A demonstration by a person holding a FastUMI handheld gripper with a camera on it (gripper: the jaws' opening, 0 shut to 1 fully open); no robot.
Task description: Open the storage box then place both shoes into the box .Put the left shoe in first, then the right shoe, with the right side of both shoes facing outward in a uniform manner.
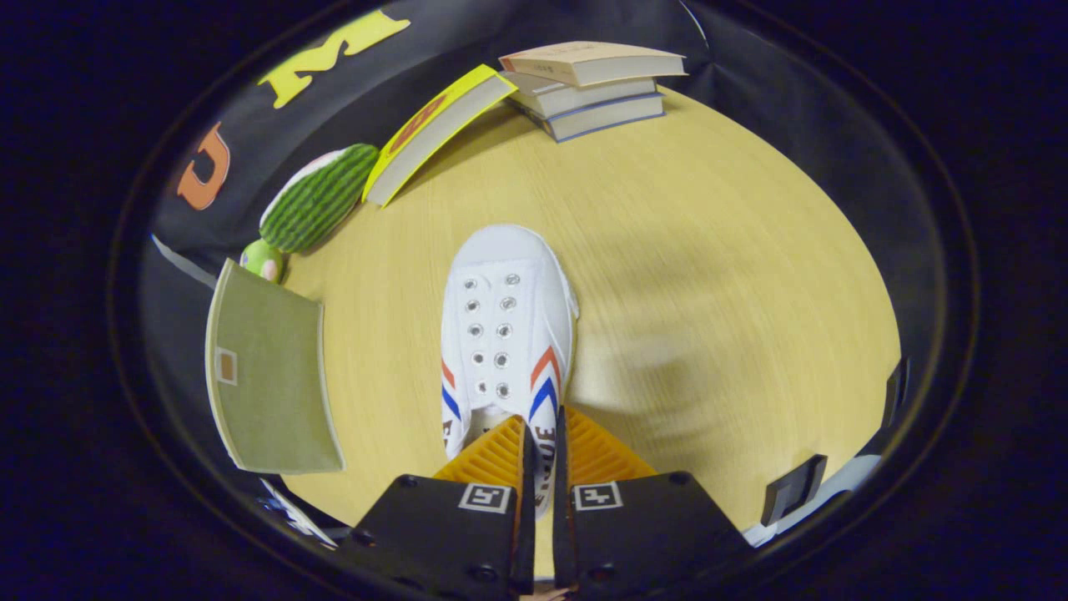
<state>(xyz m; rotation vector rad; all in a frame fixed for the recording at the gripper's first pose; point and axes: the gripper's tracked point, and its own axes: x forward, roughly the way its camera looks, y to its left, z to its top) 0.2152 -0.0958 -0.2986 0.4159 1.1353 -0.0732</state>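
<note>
Now my gripper (541,446) pinches the white shoe (507,334) by its right side wall, both fingers (501,455) pressed on it.

I see the shoe's toe pointing far from me over the wooden table (709,275). On the left stands the green storage box (271,371). Far left lie a green plush toy (317,196) and a yellow book (434,129); more books (592,88) are stacked beyond.

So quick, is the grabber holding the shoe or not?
Gripper: shut on the white shoe, both orange fingers pinching the side wall near its heel.
</note>
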